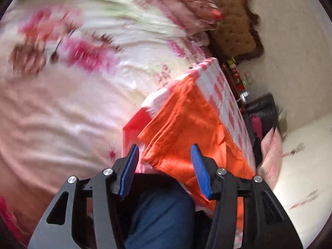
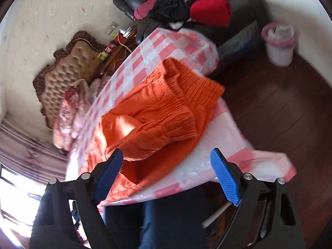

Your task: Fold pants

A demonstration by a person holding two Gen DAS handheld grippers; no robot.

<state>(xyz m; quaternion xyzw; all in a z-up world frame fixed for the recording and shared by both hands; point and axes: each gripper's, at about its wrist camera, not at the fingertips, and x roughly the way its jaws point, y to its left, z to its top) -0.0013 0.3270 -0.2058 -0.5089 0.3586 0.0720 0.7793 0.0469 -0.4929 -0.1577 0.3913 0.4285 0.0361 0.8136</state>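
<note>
Orange pants (image 1: 191, 128) lie folded on a table with a pink-and-white checked cloth (image 1: 220, 87). In the right wrist view the pants (image 2: 157, 112) show their gathered elastic waistband (image 2: 186, 87) on top, towards the far edge of the cloth (image 2: 161, 41). My left gripper (image 1: 166, 155) is open, its blue fingertips held above the near edge of the pants, gripping nothing. My right gripper (image 2: 168, 161) is open above the near end of the pants and is empty.
A bed with a floral quilt (image 1: 62, 93) lies left of the table, with a brown tufted headboard (image 2: 68, 72). A black chair piled with clothes (image 2: 186, 6) and a lined bin (image 2: 278, 43) stand on the wood floor (image 2: 280, 114). The person's legs in blue trousers (image 1: 161, 217) are below.
</note>
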